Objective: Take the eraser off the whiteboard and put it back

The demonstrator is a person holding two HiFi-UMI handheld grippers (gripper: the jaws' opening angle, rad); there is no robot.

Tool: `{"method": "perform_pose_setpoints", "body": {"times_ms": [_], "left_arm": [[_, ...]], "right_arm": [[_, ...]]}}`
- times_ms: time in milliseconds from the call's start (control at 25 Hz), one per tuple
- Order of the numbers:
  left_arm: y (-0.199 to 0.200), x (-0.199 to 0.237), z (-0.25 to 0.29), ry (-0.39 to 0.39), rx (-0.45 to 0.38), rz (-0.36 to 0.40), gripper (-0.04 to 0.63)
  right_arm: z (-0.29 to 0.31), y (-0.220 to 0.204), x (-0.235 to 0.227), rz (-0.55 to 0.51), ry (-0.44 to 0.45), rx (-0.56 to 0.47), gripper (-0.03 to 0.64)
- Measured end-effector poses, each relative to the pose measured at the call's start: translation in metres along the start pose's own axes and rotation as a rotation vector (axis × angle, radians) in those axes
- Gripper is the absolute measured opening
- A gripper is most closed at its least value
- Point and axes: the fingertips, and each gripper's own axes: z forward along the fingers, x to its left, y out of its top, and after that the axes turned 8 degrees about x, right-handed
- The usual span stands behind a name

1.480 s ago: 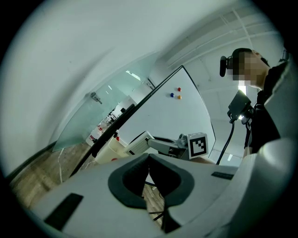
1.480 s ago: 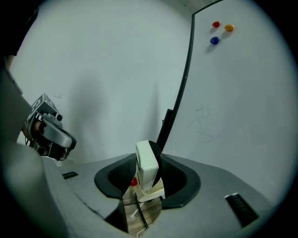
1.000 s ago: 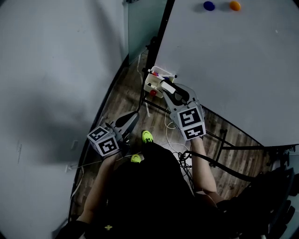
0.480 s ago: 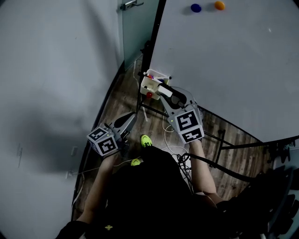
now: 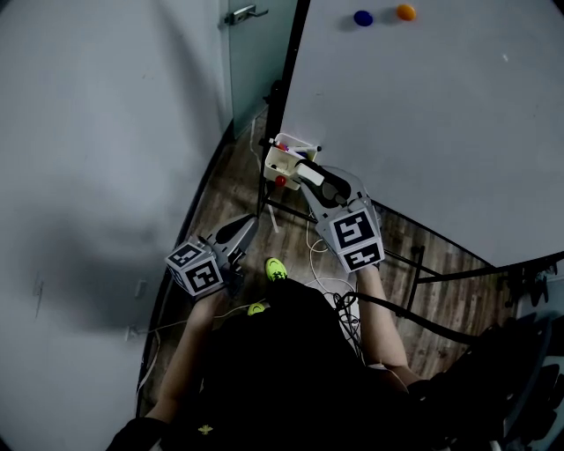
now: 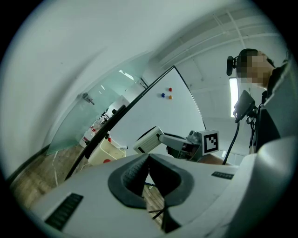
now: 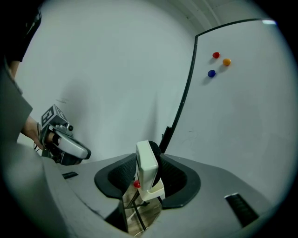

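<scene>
While right hand-held gripper [image 7: 148, 173] clamps eraser [image 7: 147, 160], long axis along jaws

The wood-plank floor [image 5: 231, 181] carries the black stand [image 5: 449, 278] of the whiteboard [image 5: 423, 114]; white cables [image 5: 315, 236] and yellow-green shoes [image 5: 278, 266] rest beside the stand's foot.

- whiteboard [image 5: 441, 114]: smooth white face with a dull sheen, dark frame edge.
- eraser [image 7: 146, 167]: smooth cream plastic shell, with a dark felt-like layer behind it.
- right gripper [image 7: 148, 179]: matt grey plastic body; its pads [image 7: 120, 175] are black, ribbed and rubbery.
- floor [image 5: 231, 189]: matt, wood-look planks.
- door [image 5: 251, 62]: frosted glass with a metal handle [image 5: 240, 13].
- magnets [image 5: 363, 18]: small, slightly glossy buttons.
</scene>
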Motion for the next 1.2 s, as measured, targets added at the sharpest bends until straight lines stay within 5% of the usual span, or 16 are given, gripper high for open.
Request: {"method": "perform_pose_setpoints", "body": {"times_ms": [840,1080,1200], "left_arm": [[0.001,-0.007,-0.002,-0.012,-0.004,0.005,0.014],[-0.001,-0.015,0.003,-0.008,0.028,0.087,0.014],[0.0,-0.016,0.004,-0.026,0.016,0.064,0.012]], "right_arm": [[-0.003,-0.001,0.002,-0.006,-0.004,0.005,0.164],[-0.003,-0.003,0.001,-0.006,-0.002,0.009,0.164],[-0.004,-0.004,0.0,-0.002,-0.003,0.01,0.164]]}}
